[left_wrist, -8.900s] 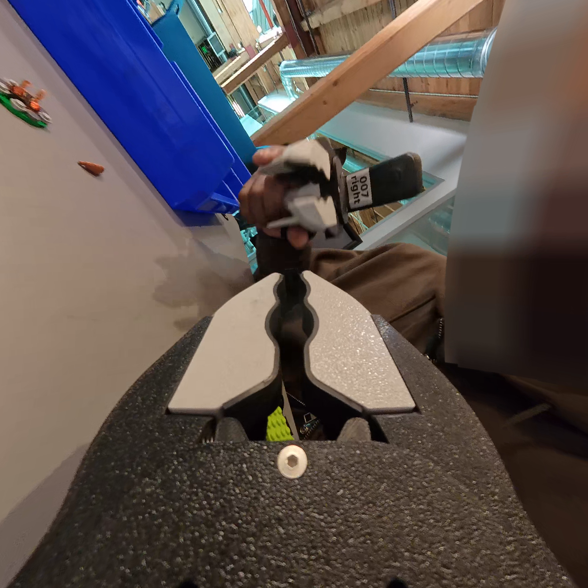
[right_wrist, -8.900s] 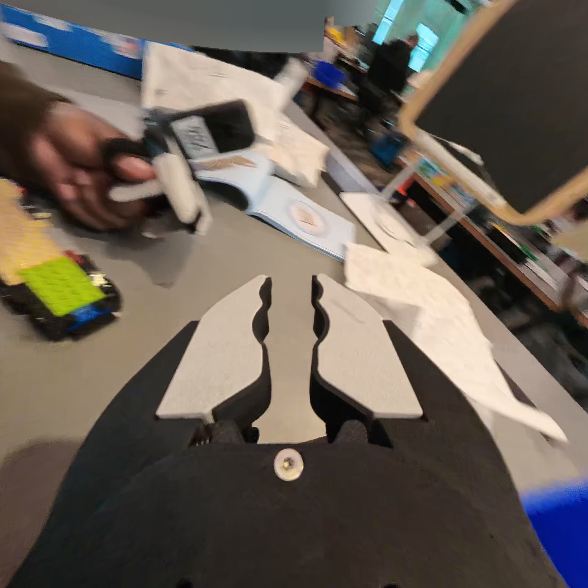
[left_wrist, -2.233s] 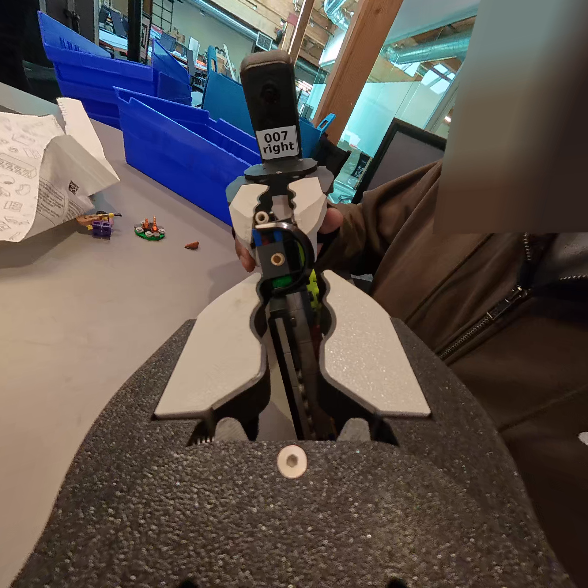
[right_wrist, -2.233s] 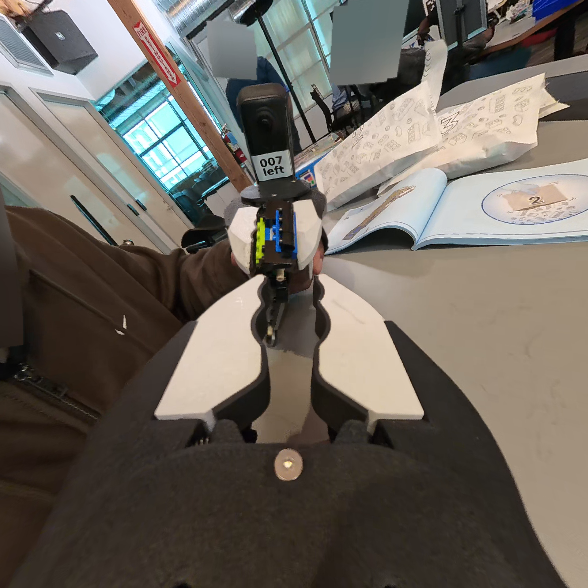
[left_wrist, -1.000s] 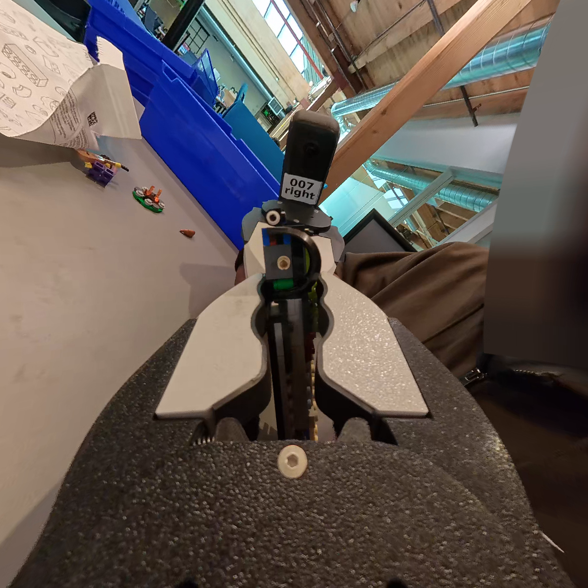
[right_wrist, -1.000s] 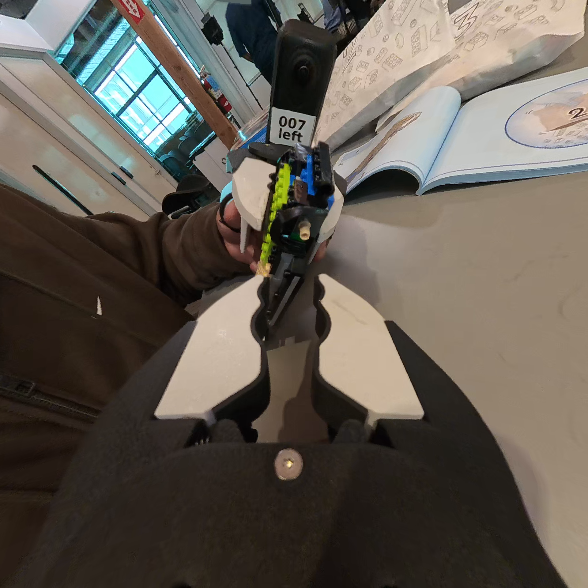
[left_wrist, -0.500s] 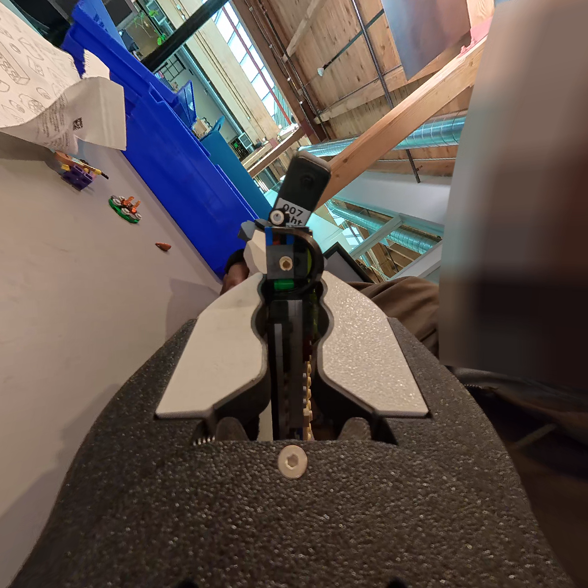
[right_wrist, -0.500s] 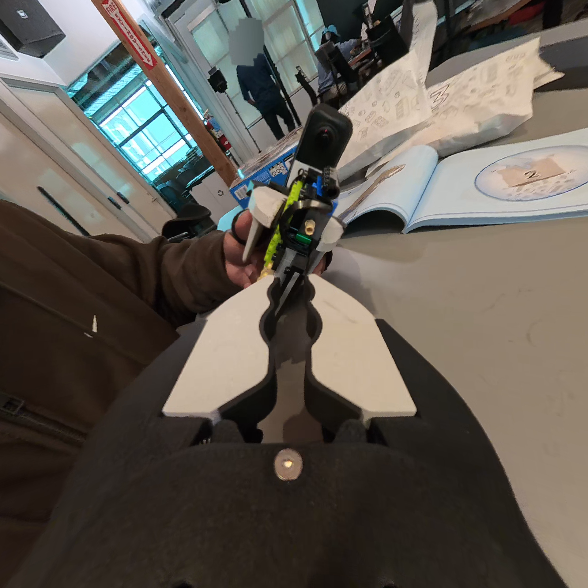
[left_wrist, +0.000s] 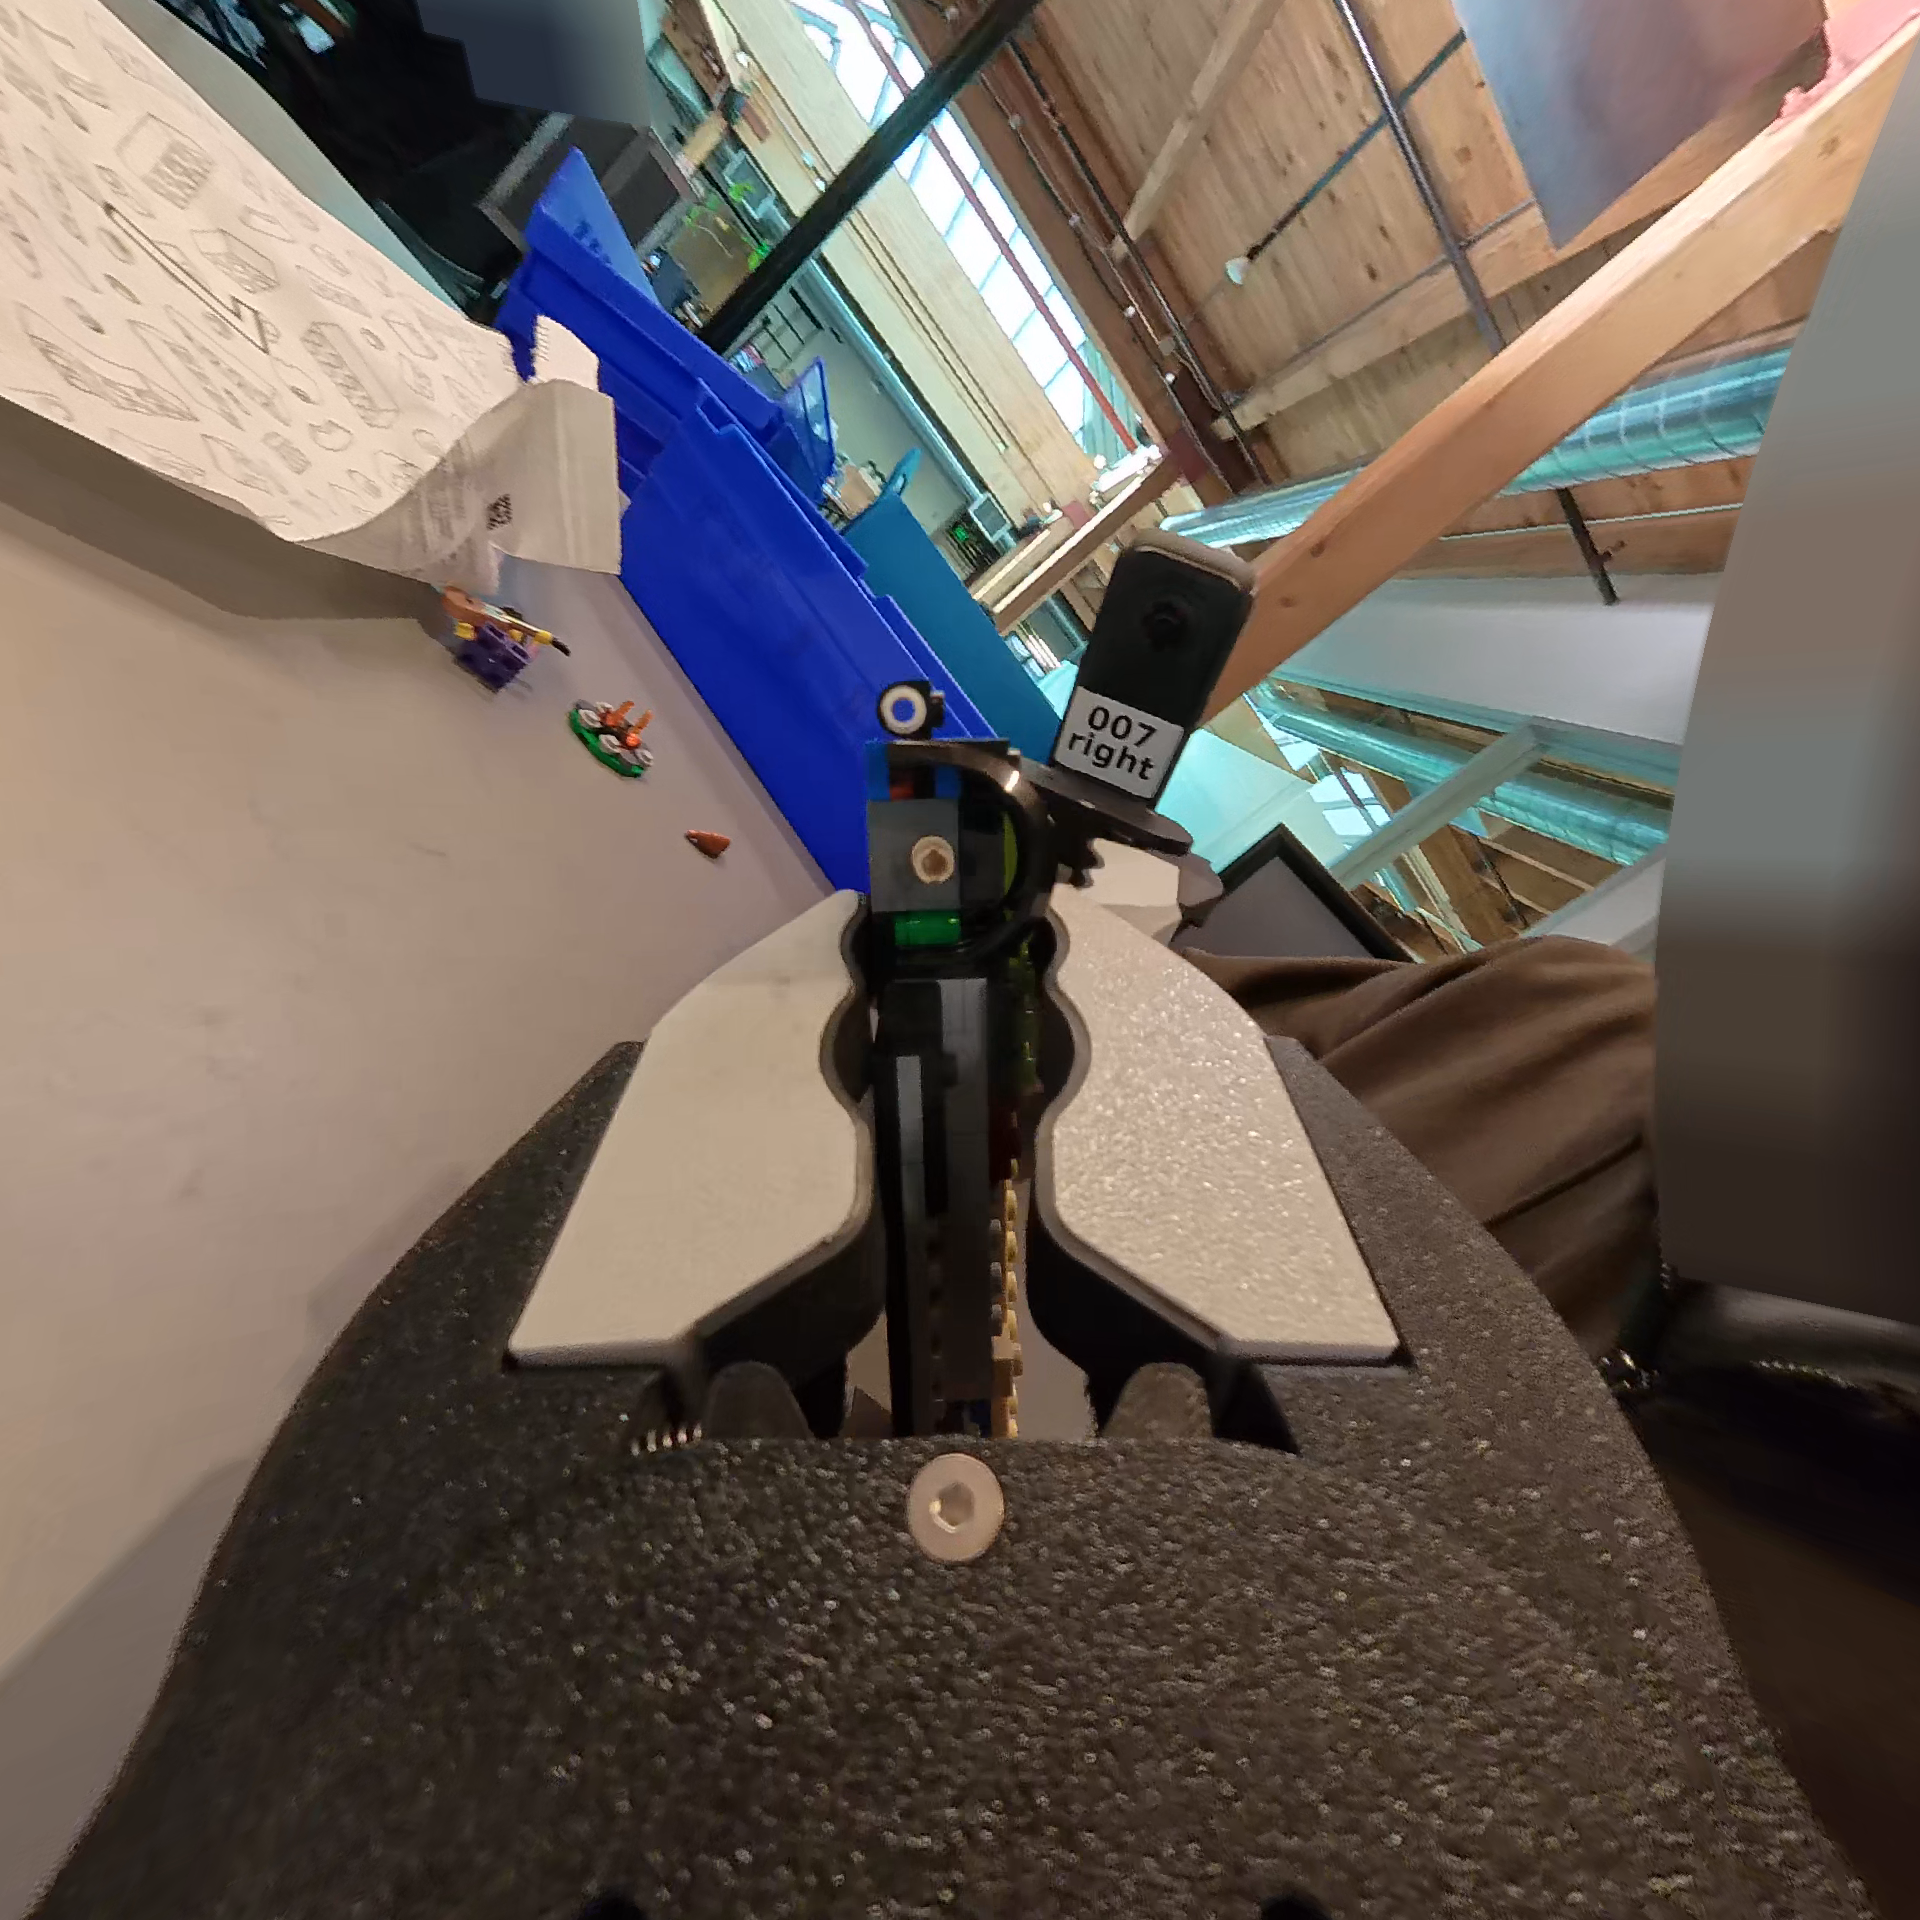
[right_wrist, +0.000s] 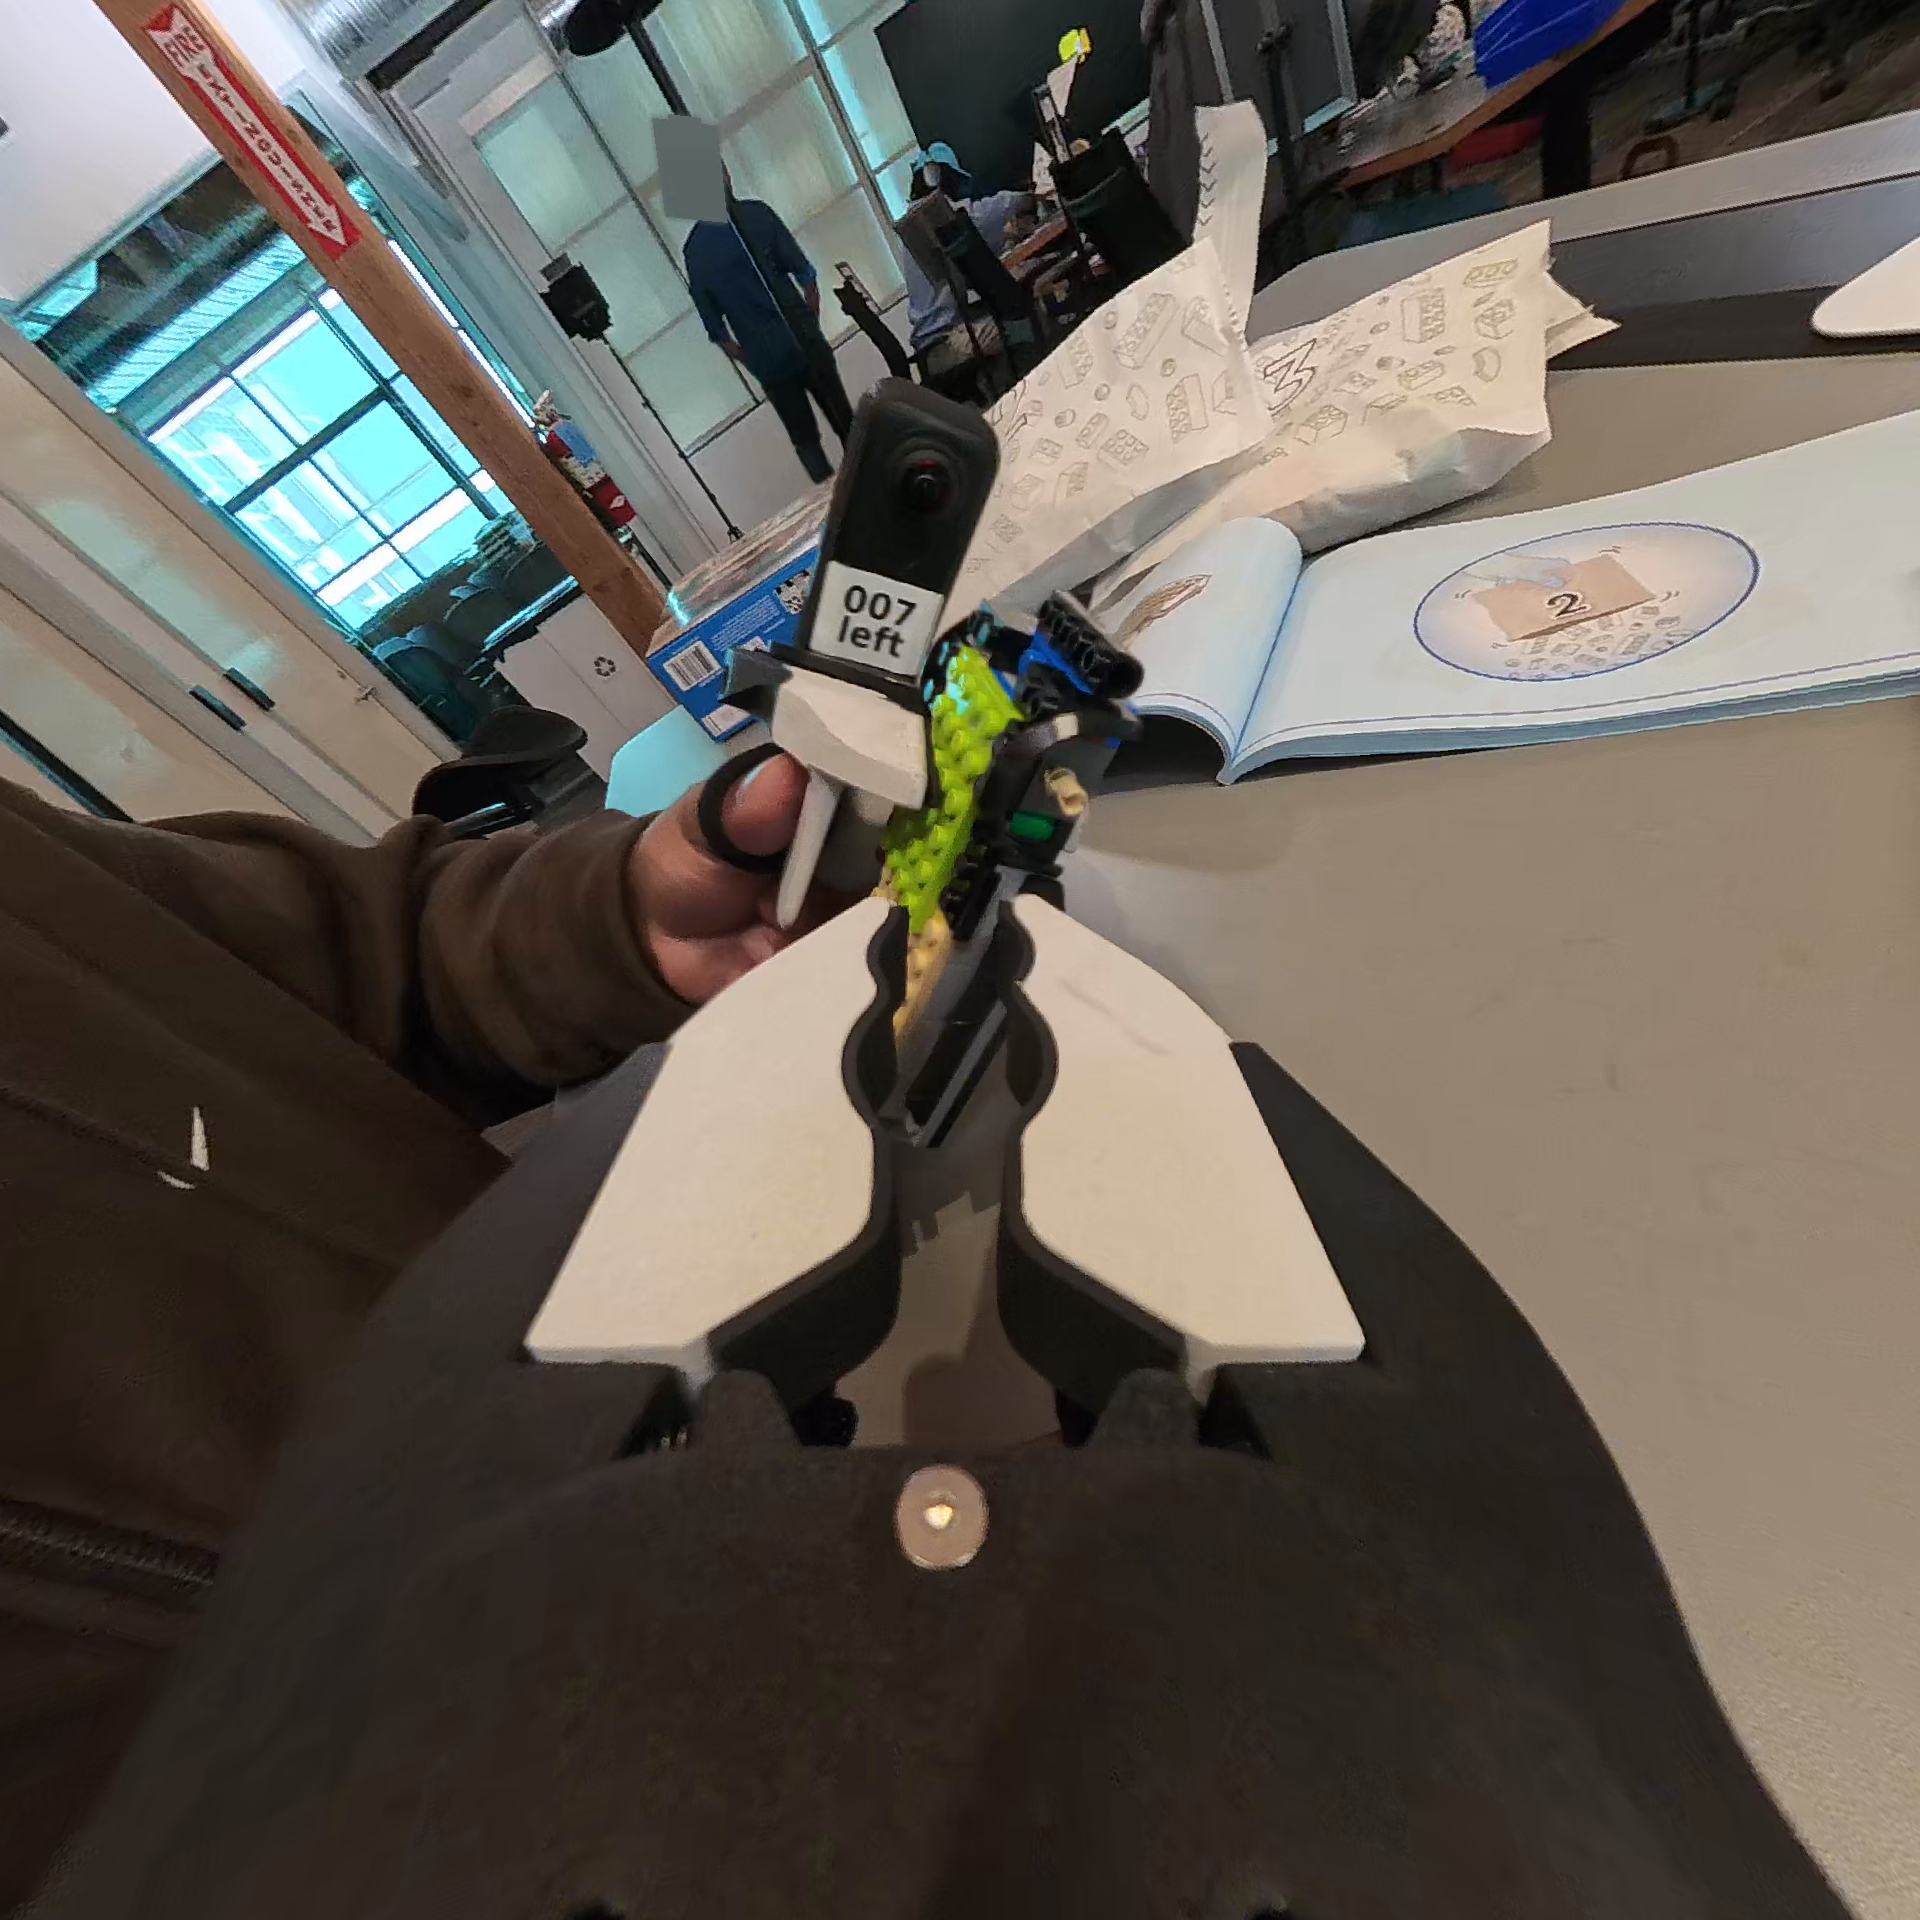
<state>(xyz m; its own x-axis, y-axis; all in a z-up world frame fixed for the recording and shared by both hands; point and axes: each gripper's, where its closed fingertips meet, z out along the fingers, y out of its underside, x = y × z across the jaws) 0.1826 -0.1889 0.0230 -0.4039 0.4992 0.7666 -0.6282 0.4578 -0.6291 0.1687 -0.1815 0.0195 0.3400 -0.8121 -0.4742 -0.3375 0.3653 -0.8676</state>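
Black-and-lime brick model (left_wrist: 940, 1049) sits clamped edge-on in the left claw (left_wrist: 956, 935). The right claw (right_wrist: 940, 935) grips the model's other end (right_wrist: 951, 997), above the bench (right_wrist: 1455, 1039). Loose bricks (left_wrist: 613, 727) lie left of the left claw.

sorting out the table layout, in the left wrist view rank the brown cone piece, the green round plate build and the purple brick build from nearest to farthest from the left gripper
1. Brown cone piece, nearest the left gripper, on the grey table beside the blue bins.
2. Green round plate build, farther up and left.
3. Purple brick build, farthest, by the edge of the printed paper bag.
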